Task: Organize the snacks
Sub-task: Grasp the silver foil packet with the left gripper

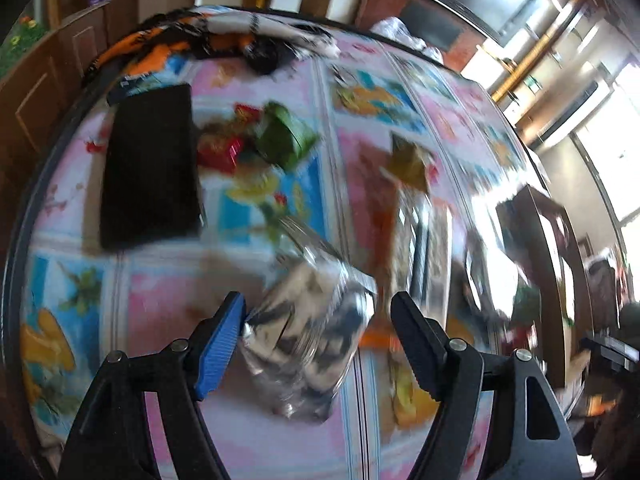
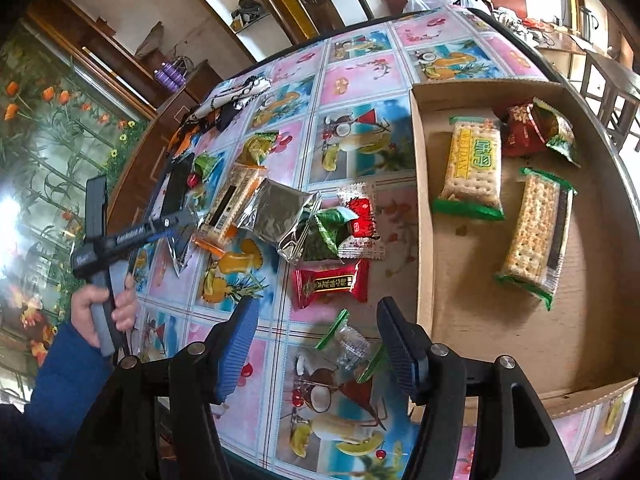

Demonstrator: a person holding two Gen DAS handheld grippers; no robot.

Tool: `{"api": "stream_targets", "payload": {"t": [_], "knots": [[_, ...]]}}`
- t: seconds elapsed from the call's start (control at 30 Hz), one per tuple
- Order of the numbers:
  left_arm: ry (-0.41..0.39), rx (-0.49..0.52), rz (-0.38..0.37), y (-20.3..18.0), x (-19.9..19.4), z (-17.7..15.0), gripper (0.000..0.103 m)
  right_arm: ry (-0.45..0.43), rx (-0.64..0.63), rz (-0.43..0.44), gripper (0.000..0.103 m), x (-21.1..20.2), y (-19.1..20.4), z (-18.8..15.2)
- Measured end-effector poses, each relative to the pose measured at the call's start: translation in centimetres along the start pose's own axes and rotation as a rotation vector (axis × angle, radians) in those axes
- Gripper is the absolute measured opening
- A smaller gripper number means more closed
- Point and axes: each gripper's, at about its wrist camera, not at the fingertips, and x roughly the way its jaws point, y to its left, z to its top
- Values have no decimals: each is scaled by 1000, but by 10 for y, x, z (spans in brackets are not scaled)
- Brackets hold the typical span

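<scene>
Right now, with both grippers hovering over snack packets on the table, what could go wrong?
1. The left gripper straddles a crinkly silver packet with one blue pad touching; the foil may slip or crumple as the jaws close.
2. The right gripper hangs over a small clear packet close to the cardboard box wall; the right finger could catch it.

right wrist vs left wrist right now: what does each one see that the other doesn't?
Right wrist only: the cardboard box with two cracker packs and a red packet inside; the clear green-edged wrapper between the open right gripper; the hand holding the left gripper.

Left wrist only: a close, blurred look at the silver packet between the open left gripper; the blue pad appears to touch it.

Both: the patterned tablecloth, the black flat object, and loose snacks on the table.
</scene>
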Motion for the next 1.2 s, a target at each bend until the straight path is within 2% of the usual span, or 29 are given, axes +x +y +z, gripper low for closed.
{"api": "stream_targets", "payload": {"t": [0.07,0.1,0.2,0.37,0.6,0.63,0.7,0.77,0.87,0.97,1.03,1.2], "knots": [[18,22,-44,-6,-7,-17,74,4,-8,2,66,3,3,1],[4,31,-36,-8,-11,-23,74,7,-14,3,66,4,4,2],[-19,43,42,-12,-13,-26,77,23,-37,9,66,12,11,6],[-12,63,155,-16,2,-17,77,29,-60,9,66,21,18,17],[-10,61,198,-18,11,-11,76,41,-116,1,66,32,30,29],[-11,56,212,-18,13,-10,75,43,-124,-2,66,34,31,32],[10,44,261,-19,20,-10,66,45,-157,-18,70,40,35,40],[-13,69,308,-23,20,-13,62,49,-195,-40,72,48,40,47],[-11,47,300,-19,14,-21,59,60,-270,-63,75,63,49,58],[-3,36,298,-17,7,-35,58,52,-405,-102,77,81,66,69],[0,28,294,-17,0,-47,58,70,-456,-114,86,96,70,76],[10,36,290,-25,-12,-75,59,139,-465,-58,88,130,67,96]]}}
